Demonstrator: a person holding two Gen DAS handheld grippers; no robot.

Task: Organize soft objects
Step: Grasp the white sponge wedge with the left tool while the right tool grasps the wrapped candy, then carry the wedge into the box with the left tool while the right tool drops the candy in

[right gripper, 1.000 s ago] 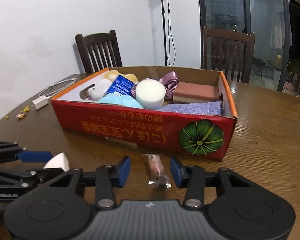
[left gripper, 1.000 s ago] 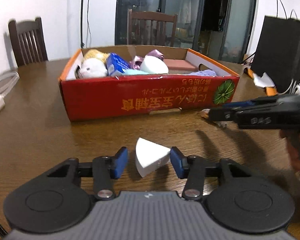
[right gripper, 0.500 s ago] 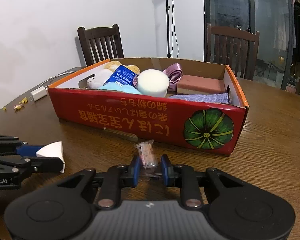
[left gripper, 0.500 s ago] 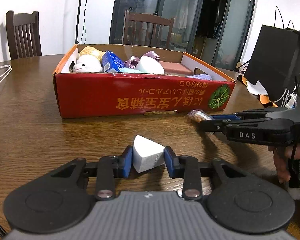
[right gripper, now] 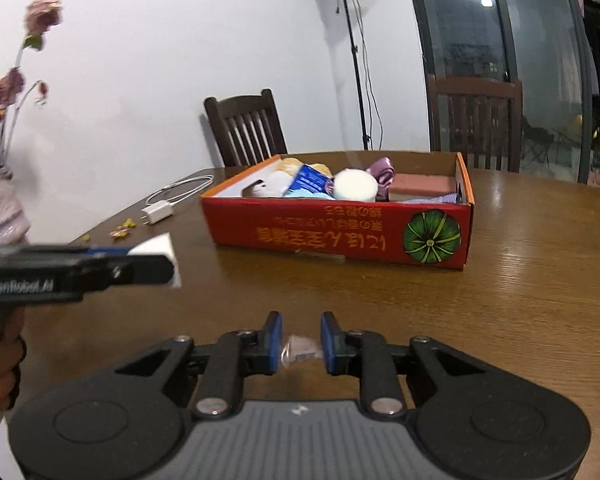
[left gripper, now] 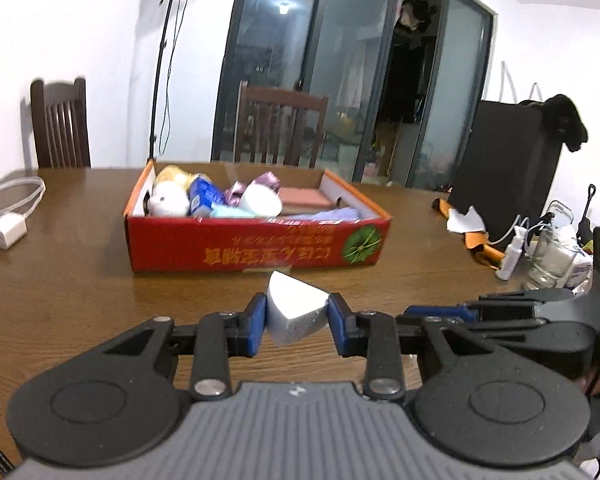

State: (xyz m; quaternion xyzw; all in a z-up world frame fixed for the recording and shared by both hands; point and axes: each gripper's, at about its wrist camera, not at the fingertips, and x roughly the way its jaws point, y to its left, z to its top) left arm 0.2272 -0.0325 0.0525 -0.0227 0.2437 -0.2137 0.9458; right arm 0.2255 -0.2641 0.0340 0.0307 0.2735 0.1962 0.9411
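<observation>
My left gripper (left gripper: 297, 318) is shut on a white foam wedge (left gripper: 294, 300) and holds it above the wooden table, in front of the red cardboard box (left gripper: 260, 254). In the right wrist view the same wedge (right gripper: 161, 245) shows at the left gripper's tip. The jaws of my right gripper (right gripper: 300, 344) are closing tight on a small clear-wrapped sweet (right gripper: 300, 351), the pads pressing on it, clear of the table. The box (right gripper: 320, 236) holds a plush toy, a blue packet, a round white sponge, a pink ribbon, a pink block and a purple cloth.
A white charger with its cable (left gripper: 6, 234) lies at the table's left. A black bag (left gripper: 504, 168), bottles and a jar (left gripper: 548, 258) crowd the right side. A vase of dried flowers (right gripper: 0, 208) stands far left. Chairs (left gripper: 280, 128) stand behind the table.
Both grippers closed on their objects, the left on the wedge and the right on the sweet, then lifted them off the table and drew back from the box.
</observation>
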